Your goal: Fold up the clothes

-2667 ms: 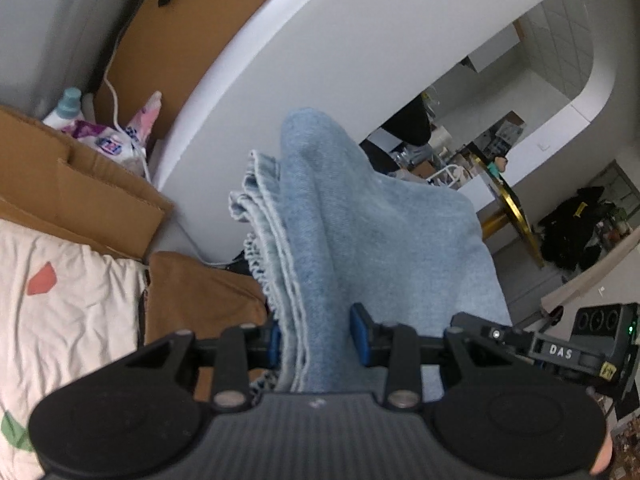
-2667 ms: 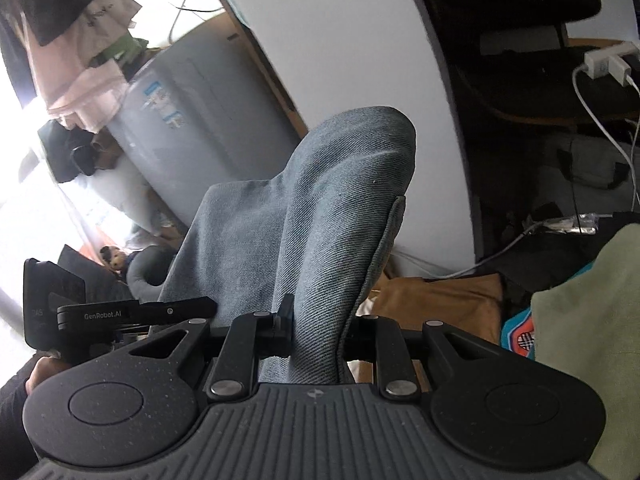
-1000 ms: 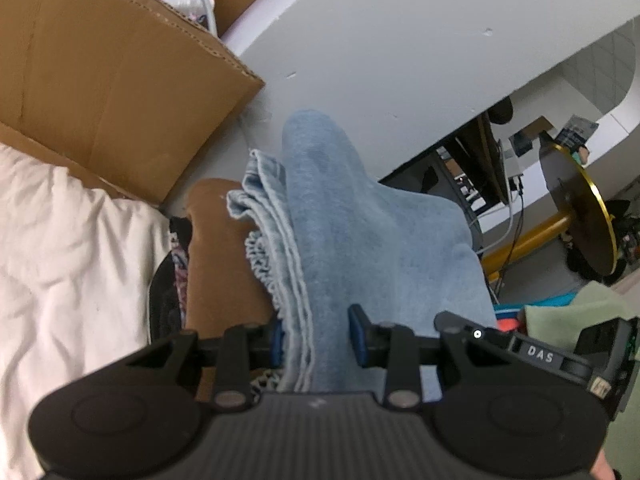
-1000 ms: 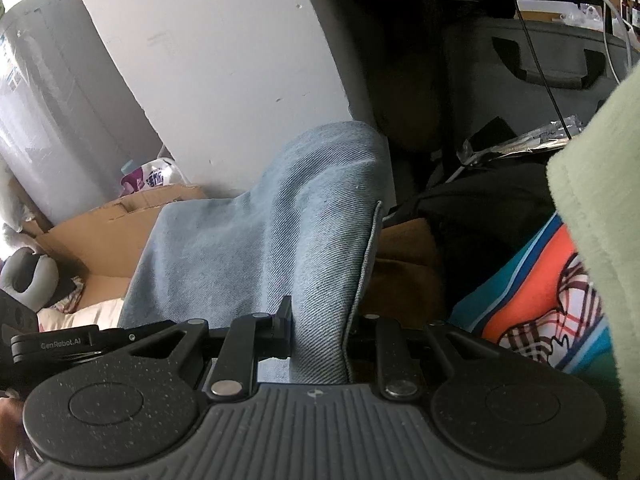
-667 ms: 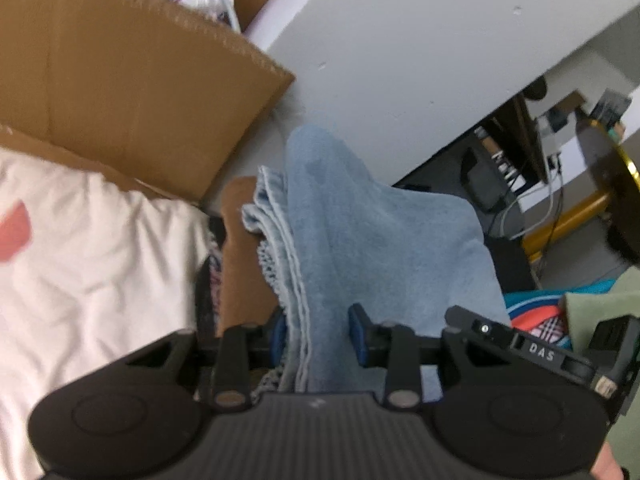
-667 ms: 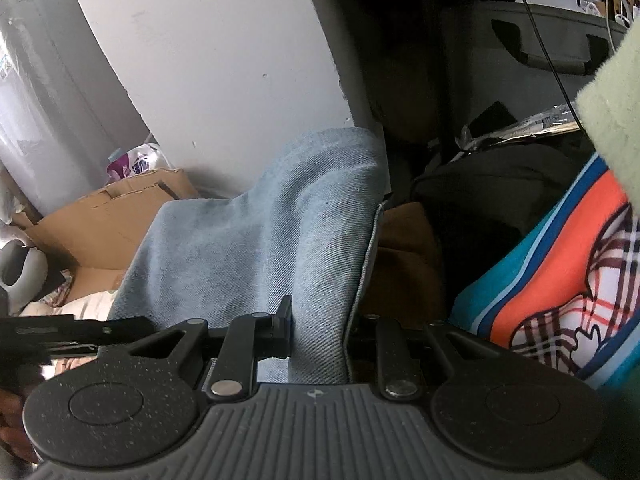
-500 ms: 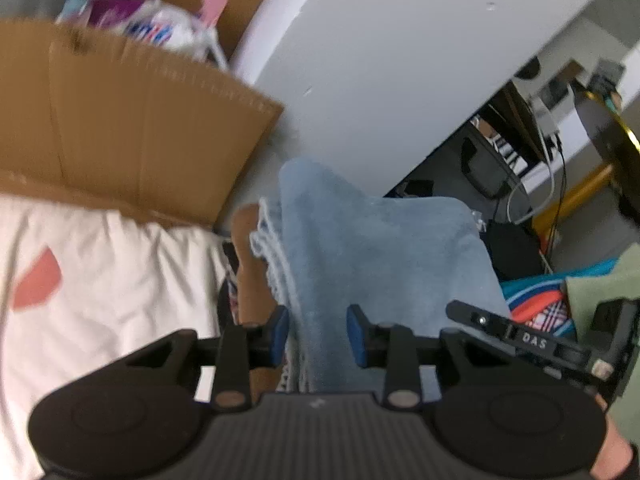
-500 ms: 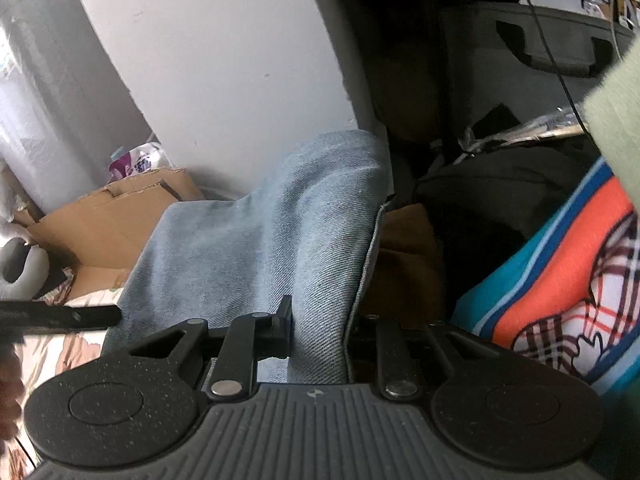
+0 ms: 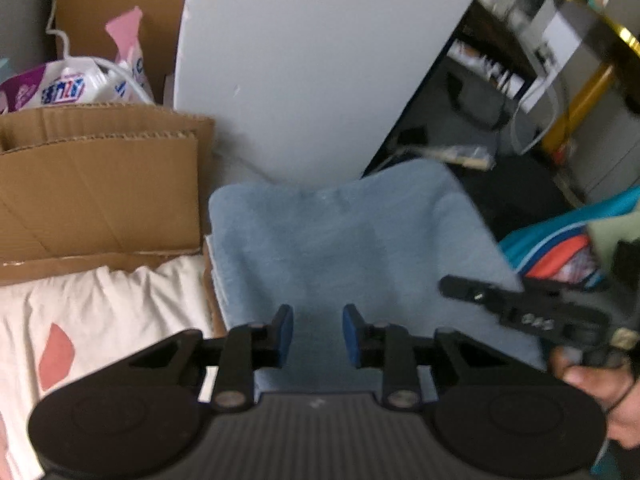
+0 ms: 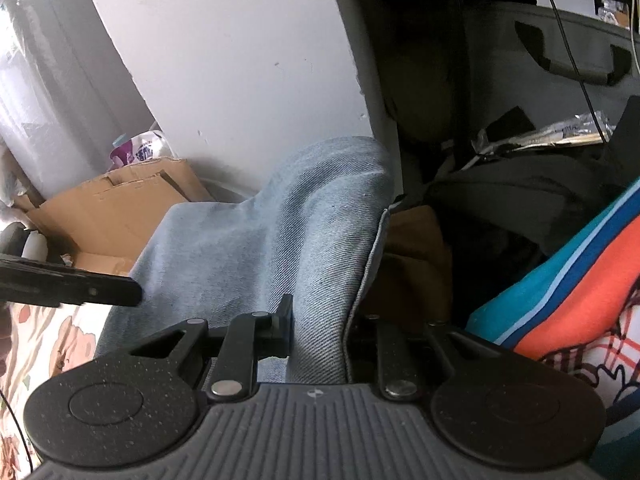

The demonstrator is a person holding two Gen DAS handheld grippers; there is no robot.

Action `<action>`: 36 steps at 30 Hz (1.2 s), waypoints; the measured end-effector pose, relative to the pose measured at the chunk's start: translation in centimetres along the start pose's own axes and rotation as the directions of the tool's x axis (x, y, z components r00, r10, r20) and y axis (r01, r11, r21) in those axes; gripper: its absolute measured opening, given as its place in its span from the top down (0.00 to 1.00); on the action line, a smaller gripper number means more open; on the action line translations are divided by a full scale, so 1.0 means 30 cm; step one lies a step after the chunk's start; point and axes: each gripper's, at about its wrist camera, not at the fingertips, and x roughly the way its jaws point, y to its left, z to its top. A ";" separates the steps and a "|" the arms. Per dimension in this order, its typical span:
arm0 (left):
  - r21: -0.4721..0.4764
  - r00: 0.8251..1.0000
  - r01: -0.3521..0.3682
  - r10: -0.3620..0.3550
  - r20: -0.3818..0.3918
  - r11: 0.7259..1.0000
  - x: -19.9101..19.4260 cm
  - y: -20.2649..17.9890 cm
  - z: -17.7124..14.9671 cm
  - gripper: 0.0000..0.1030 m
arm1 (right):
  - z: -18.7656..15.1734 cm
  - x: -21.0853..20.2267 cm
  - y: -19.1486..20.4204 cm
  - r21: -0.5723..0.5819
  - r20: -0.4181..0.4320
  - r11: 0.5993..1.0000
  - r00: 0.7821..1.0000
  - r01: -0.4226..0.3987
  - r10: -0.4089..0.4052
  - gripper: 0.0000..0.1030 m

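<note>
The left gripper hangs over the folded light-blue denim garment with its blue-padded fingers standing apart and nothing pinched between them; the cloth seen through the gap lies below the pads, not in them. Its jaws have just been closing a little, on nothing. The denim spreads away from the fingertips as a broad flat stack, its layered edges showing on the side toward the left finger. Beyond that edge lies cream bedding with pink patches, and farther out a flattened cardboard box with printed plastic packets behind it. Straight ahead of the fingers, past the far end of the denim, rises a white panel.

The right gripper is clamped on the same denim garment: a thick fold of it fills the space between its fingers and humps up ahead of them, with a stitched hem running down on the right-finger side. Just beyond that hem sits a brown garment, and farther to that side a striped teal, blue and orange cloth. Dark bags and cables crowd the background above it. In the left wrist view the other gripper's black body reaches in over the denim's right edge, held by a hand.
</note>
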 end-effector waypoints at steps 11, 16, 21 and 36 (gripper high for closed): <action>0.064 0.991 -0.109 0.113 -0.068 0.992 0.103 -0.018 -0.001 0.78 | 0.014 0.001 0.019 -0.057 -0.022 0.993 0.994 0.103 -0.104 0.65; 0.090 0.986 -0.137 0.145 -0.083 0.986 0.122 -0.021 -0.013 0.78 | 0.015 -0.048 0.046 -0.123 0.043 0.973 0.981 0.196 -0.192 0.62; 0.124 0.984 -0.149 0.159 -0.077 0.981 0.132 -0.034 -0.017 0.78 | 0.029 -0.088 0.066 -0.134 0.106 0.976 0.982 0.172 -0.159 0.62; 0.144 0.989 -0.124 0.134 -0.057 0.982 0.122 -0.026 -0.026 0.78 | -0.065 0.116 0.086 -0.157 -0.030 0.972 0.983 0.176 -0.183 0.72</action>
